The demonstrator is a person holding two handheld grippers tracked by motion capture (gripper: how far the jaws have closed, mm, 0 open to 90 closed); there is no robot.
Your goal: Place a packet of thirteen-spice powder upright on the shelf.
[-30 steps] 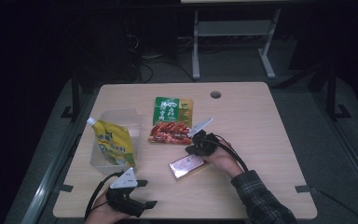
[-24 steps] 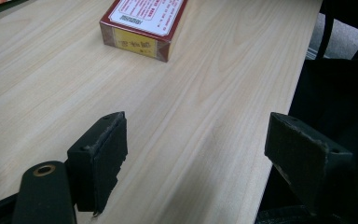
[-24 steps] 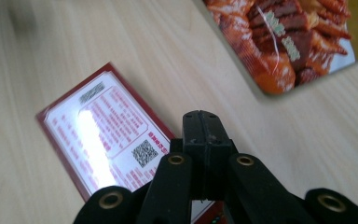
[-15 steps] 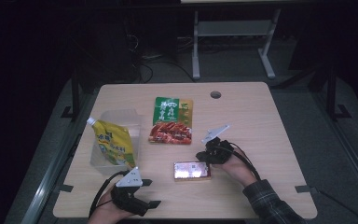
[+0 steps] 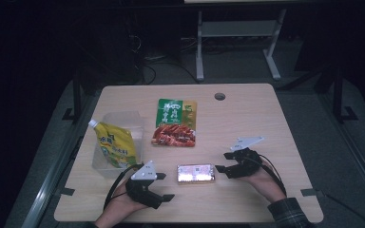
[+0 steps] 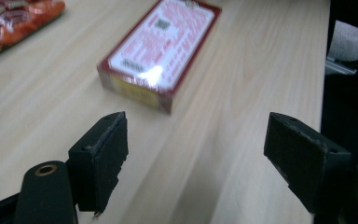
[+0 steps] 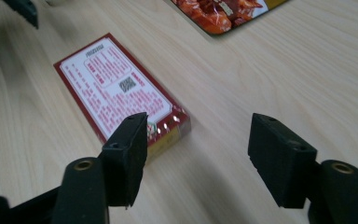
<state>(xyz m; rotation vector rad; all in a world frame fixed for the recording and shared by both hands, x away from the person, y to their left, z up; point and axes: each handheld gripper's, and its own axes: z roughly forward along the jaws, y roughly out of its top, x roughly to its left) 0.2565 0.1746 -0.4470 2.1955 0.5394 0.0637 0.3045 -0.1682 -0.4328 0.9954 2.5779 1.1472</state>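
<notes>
Now the right gripper (image 5: 221, 162) has backed off the red box (image 5: 196, 173), both grippers' fingers released.

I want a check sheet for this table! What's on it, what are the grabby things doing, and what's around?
Surface: light wooden table, round hole near far edge.
Job's things: flat red-and-white box lying between the grippers.
Clutter: green-and-red snack packet; yellow pouch in clear plastic tub.
Grippers: left gripper open; right gripper open, both empty.
Cables: black cable loops from left gripper.
Surroundings: dark floor, grey metal stand behind.
</notes>
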